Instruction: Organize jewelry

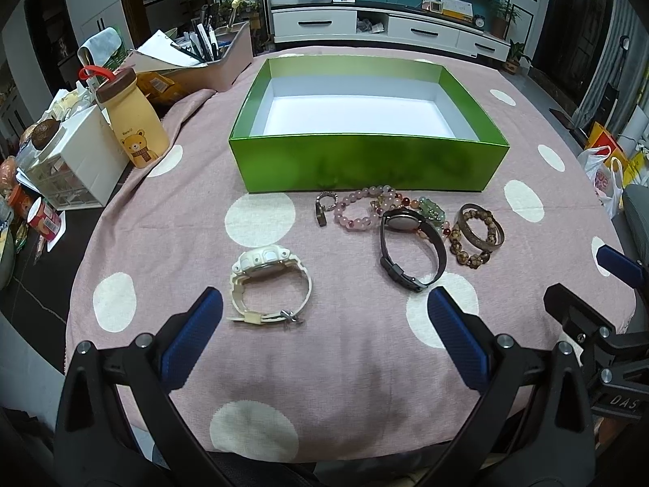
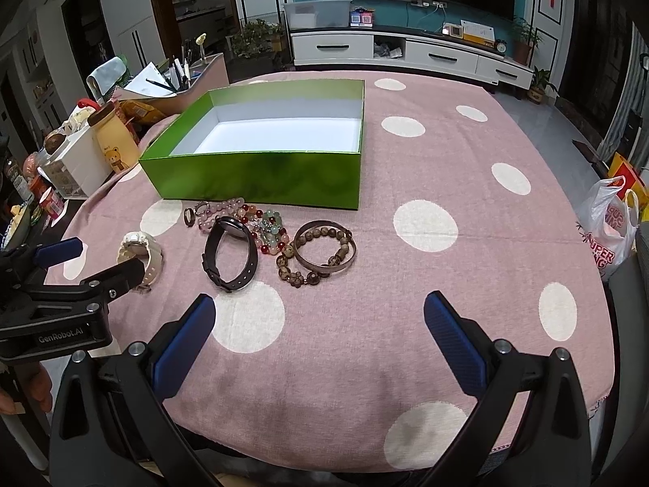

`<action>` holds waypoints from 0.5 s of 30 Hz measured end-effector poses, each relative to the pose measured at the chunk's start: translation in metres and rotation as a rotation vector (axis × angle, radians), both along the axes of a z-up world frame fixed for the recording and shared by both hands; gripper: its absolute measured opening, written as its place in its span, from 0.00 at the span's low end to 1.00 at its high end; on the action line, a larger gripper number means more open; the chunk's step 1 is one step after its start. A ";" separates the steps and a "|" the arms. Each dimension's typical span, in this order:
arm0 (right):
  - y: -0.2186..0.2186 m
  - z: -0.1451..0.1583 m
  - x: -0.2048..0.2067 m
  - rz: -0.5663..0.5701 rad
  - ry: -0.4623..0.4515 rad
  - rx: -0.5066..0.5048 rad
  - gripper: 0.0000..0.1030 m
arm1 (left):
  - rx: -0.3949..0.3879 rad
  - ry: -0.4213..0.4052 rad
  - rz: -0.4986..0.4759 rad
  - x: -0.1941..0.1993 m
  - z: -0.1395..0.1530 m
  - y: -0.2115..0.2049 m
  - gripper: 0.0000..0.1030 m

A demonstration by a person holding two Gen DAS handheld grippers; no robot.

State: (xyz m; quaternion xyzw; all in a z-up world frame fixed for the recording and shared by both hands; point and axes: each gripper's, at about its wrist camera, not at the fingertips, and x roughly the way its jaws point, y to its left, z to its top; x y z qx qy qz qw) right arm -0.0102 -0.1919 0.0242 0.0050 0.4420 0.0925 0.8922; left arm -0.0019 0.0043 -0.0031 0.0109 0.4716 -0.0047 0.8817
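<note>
1. Plainly spread wide and holding nothing: left gripper (image 1: 324, 332), blue pads (image 1: 190, 341) apart above the pink dotted tablecloth (image 1: 365, 385), white watch (image 1: 269, 282) lying just ahead between them.
2. Likewise wide and empty: right gripper (image 2: 320, 337), over bare cloth, well short of the jewelry.
3. Set open at the far middle of the table: green box (image 1: 365, 166), white inside, nothing in it.
4. Laid in a cluster just in front of the box: small dark ring (image 1: 323, 209), pink bead bracelet (image 1: 357, 213), black watch (image 1: 409, 247) overlapping mixed coloured beads (image 2: 269, 227), then brown wooden bead bracelet (image 1: 472, 243) crossed with a metal bangle (image 2: 324, 249).
5. Crowded at the left table edge: yellow bear bottle (image 1: 134, 121), white drawer unit (image 1: 77, 162), pen holder (image 1: 203, 46).
</note>
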 end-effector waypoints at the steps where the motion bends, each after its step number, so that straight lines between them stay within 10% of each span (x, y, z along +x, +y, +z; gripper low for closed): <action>1: 0.000 0.000 0.000 0.000 -0.001 0.000 0.99 | 0.001 0.000 -0.001 0.000 0.000 0.000 0.98; 15: -0.001 0.004 -0.001 -0.001 -0.004 0.001 0.99 | 0.004 0.000 -0.001 0.000 0.000 -0.002 0.98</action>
